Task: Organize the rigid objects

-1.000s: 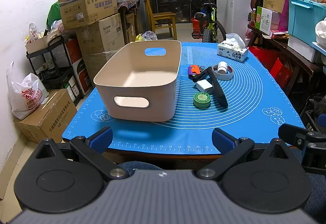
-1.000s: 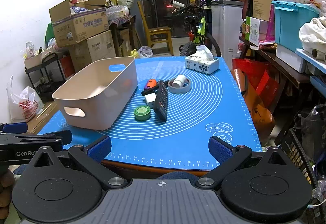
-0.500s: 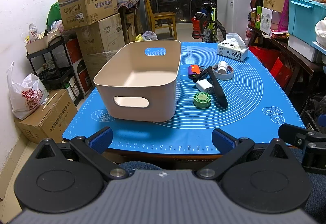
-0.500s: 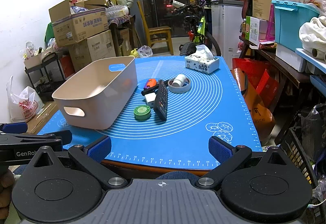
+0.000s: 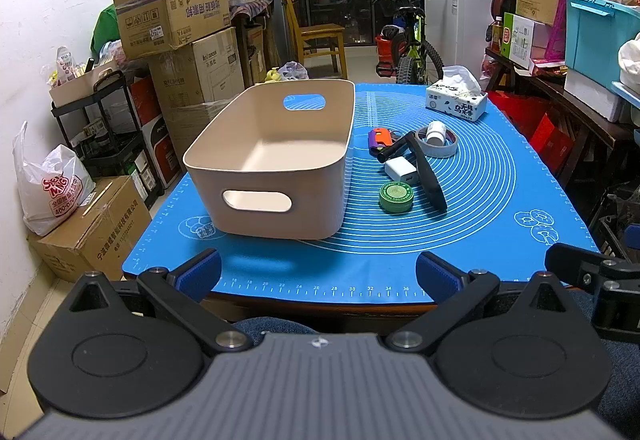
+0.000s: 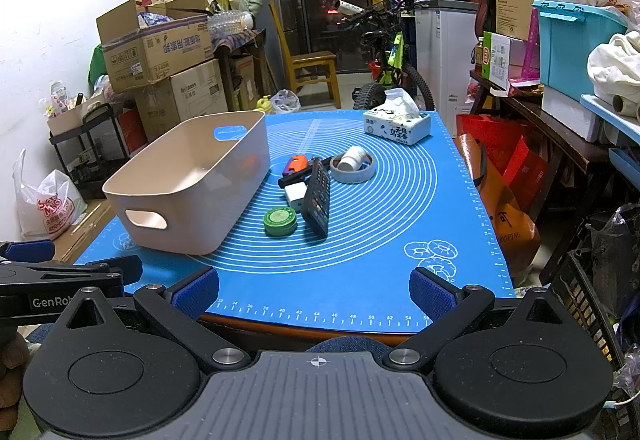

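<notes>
A beige bin (image 5: 276,163) (image 6: 188,175) stands on the blue mat (image 5: 480,207) (image 6: 384,240), left of a cluster of small items. The cluster holds a green round tin (image 5: 396,196) (image 6: 280,222), a black remote (image 5: 429,177) (image 6: 317,199), a white charger (image 5: 401,169) (image 6: 295,195), an orange and purple object (image 5: 378,137) (image 6: 295,163), and a grey tape ring (image 5: 436,143) (image 6: 353,168) with a white cylinder (image 6: 352,159) in it. My left gripper (image 5: 318,274) and right gripper (image 6: 314,290) both hang open at the mat's near edge, holding nothing.
A tissue box (image 5: 456,103) (image 6: 397,125) sits at the mat's far right. Cardboard boxes (image 5: 172,19) are stacked left of the table, a bicycle (image 5: 408,43) and chair (image 5: 316,35) stand behind it, and shelves with a teal crate (image 6: 576,39) run along the right.
</notes>
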Motion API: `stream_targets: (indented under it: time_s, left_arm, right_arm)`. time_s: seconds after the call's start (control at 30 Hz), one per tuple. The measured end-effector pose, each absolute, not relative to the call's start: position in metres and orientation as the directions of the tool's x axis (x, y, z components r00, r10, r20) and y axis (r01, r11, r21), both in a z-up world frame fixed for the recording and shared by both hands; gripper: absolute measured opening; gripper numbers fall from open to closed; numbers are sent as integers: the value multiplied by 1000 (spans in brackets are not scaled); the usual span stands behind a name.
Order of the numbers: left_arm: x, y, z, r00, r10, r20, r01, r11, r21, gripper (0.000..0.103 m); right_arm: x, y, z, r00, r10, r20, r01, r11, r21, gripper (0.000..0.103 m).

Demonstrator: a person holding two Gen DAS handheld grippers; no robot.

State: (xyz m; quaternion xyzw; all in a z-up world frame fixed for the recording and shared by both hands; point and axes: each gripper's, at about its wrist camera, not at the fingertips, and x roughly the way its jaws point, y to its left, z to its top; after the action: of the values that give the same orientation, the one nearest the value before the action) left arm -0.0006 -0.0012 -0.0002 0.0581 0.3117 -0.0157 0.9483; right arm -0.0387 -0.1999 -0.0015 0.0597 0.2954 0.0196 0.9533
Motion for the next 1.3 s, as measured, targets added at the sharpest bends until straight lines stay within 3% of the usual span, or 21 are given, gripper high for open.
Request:
stream_targets:
  time_s: [1.3]
  left_arm:
    - [3, -4, 5, 804, 33, -594, 63, 988, 140, 102]
  right_arm:
    - [-38, -204, -2, 828, 60, -557, 21, 990, 137, 101]
